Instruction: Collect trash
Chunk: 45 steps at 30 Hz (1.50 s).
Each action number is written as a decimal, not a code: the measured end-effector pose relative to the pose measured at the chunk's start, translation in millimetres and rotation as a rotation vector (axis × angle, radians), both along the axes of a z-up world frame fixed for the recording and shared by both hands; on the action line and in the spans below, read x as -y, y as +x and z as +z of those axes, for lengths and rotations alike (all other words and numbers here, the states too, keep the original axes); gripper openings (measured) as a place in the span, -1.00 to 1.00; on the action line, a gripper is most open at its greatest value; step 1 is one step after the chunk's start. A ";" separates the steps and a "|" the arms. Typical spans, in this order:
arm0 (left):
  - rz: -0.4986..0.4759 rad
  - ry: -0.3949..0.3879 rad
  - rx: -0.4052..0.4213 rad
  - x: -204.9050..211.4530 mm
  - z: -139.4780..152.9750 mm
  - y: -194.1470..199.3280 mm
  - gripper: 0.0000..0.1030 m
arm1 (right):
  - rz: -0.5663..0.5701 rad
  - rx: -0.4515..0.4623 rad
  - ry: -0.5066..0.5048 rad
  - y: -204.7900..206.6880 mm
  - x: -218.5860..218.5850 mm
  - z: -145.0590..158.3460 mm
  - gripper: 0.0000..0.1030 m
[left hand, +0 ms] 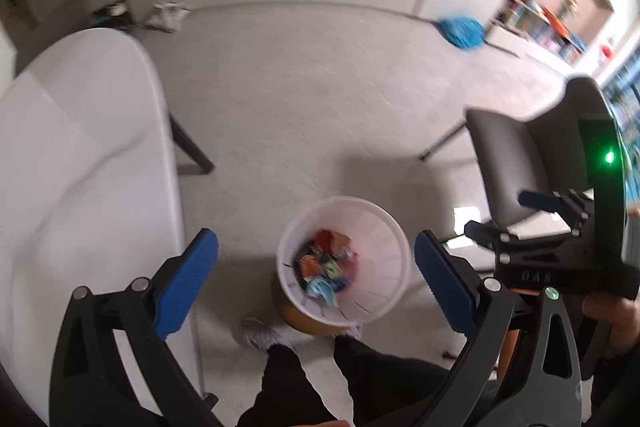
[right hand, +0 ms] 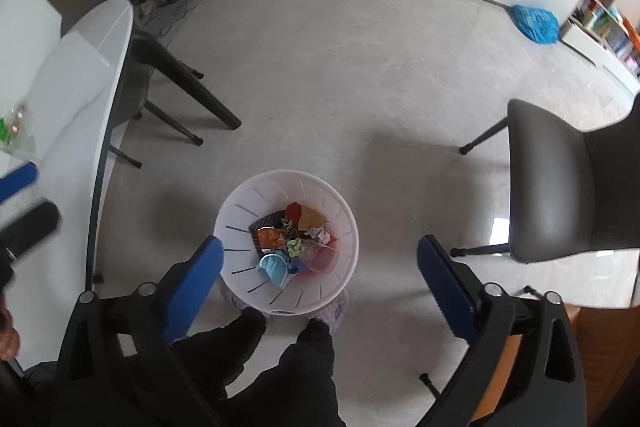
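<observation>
Nearest you, both tongs gape wide with nothing between their ribbed blue pads: the left tongs (left hand: pixel 316 283) and right tongs (right hand: pixel 320 283) hang over the bin (right hand: pixel 240 223), which stands on the floor at your feet. Its slotted white plastic wall flares round a heap of crumpled, colourful trash (right hand: pixel 296 243). The drop looks done; next you likely return to the glossy white worktop (right hand: pixel 80 75) for more. Beyond, a dark moulded chair (right hand: pixel 560 179) stands on pale carpet.
</observation>
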<state>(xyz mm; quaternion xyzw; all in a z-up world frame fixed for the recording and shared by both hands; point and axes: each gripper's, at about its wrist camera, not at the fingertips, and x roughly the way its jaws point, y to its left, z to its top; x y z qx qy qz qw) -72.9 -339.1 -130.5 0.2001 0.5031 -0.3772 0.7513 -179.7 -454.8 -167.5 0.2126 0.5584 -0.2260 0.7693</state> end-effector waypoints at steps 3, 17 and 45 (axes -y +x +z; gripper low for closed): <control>0.102 -0.014 0.045 -23.0 14.8 16.0 0.83 | 0.072 0.018 0.004 24.0 -15.9 6.5 0.95; 0.677 -0.025 0.246 -209.1 94.1 74.4 0.85 | 0.459 0.208 -0.005 171.8 -145.7 85.3 0.95; 0.919 -0.088 0.333 -313.4 151.9 74.5 0.85 | 0.713 0.361 -0.044 205.8 -259.7 180.6 0.95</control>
